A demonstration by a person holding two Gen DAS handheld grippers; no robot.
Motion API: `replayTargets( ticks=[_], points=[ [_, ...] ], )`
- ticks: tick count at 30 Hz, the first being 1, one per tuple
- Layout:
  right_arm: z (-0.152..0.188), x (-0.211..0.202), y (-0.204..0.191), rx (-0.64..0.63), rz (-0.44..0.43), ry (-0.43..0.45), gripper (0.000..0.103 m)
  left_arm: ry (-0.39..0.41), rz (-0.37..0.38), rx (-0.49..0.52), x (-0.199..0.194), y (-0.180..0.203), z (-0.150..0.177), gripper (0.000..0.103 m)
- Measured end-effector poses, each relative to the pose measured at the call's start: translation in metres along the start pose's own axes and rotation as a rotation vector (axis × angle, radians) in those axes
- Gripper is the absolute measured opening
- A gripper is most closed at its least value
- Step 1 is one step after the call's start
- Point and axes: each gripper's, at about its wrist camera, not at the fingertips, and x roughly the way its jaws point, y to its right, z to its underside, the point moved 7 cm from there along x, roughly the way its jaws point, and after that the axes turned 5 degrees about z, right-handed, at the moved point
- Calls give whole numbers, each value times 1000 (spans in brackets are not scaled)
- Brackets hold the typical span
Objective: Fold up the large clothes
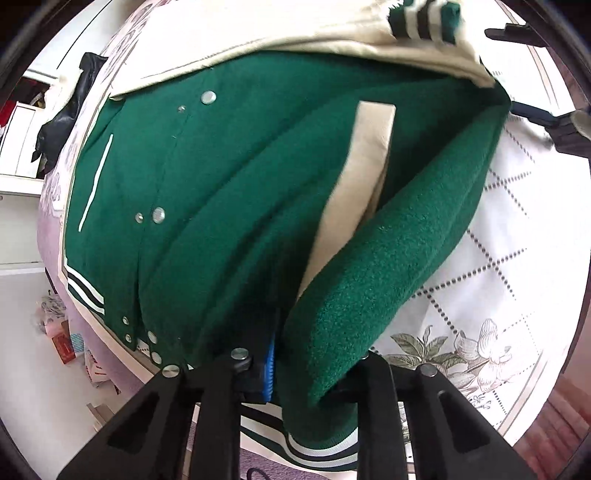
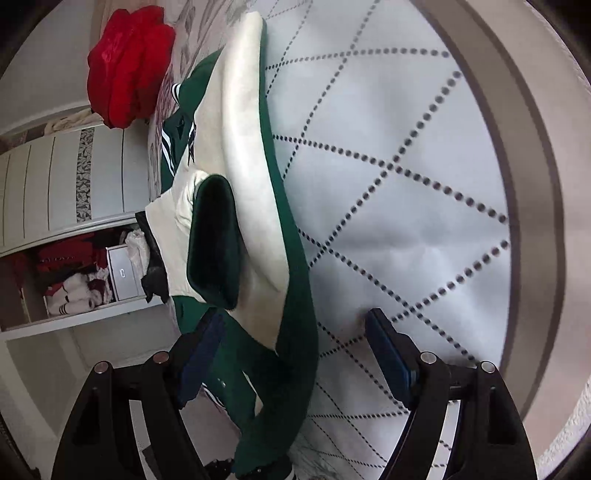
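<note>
From the left wrist camera, a green varsity jacket [image 1: 229,192] with cream sleeves, silver snap buttons and striped ribbed trim lies spread over a bedspread [image 1: 491,266], white with dotted diamond lines and a flower print near its edge. The left gripper [image 1: 310,363] points steeply down at the jacket's hem end and is clamped tight on a thick fold of the green cloth, which bulges up between its black fingers; a blue pad shows against the cloth on one side. A cream pocket welt [image 1: 364,162] sits on the jacket's front panel beside that lifted fold. One cream sleeve [image 1: 295,33] with a green-and-white striped cuff lies across the far end of the jacket, and the tips of the right gripper [image 1: 535,77] show at the bedspread's far right side, apart. A dark garment [image 1: 66,122] hangs off the bedspread's left edge, and papers lie on the floor below. From the right wrist camera, the right gripper [image 2: 291,354] stands wide, one blue-padded finger over the jacket [image 2: 295,288] and the other over bare bedspread [image 2: 406,184], pinching nothing. The jacket runs along the bedspread's left side, a cream sleeve [image 2: 240,155] on top with a dark green cuff turned up. A red garment [image 2: 129,62] lies at the far left corner, beyond it an open wardrobe shelf [image 2: 74,280] holding clothes.
</note>
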Motion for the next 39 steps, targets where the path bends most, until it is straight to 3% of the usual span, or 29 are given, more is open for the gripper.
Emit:
replayTargets(
  ticks=[6, 12, 13, 14, 15, 17, 19, 28, 35, 39],
  points=[
    [-25, 45, -32, 54, -116, 9, 83, -5, 12, 2, -6, -5, -9, 15],
    [-44, 87, -64, 74, -105, 13, 82, -12, 24, 14, -4, -8, -11, 15],
    [-46, 93, -68, 81, -93, 21, 74, -11, 26, 14, -5, -8, -10, 15],
    [-47, 99, -71, 78, -68, 19, 46, -10, 31, 13, -5, -9, -10, 15],
    [-48, 107, -73, 79, -33, 17, 28, -8, 34, 13, -6, -9, -10, 15],
    [-49, 113, -81, 79, -17, 45, 16, 2, 45, 10, -10, -11, -10, 15],
    [-49, 114, -96, 66, -2, 71, 12, 13, 63, 5, -14, -15, -9, 15],
    [-30, 89, -212, -16, 62, 143, 10, 74, 198, -1, -55, -54, -10, 12],
    [-5, 87, -321, -69, 191, 181, 9, 109, 387, -66, -87, -142, -27, 12],
    [10, 115, -385, -105, 275, 192, 10, 139, 433, -88, -92, -201, -42, 11]
  ],
)
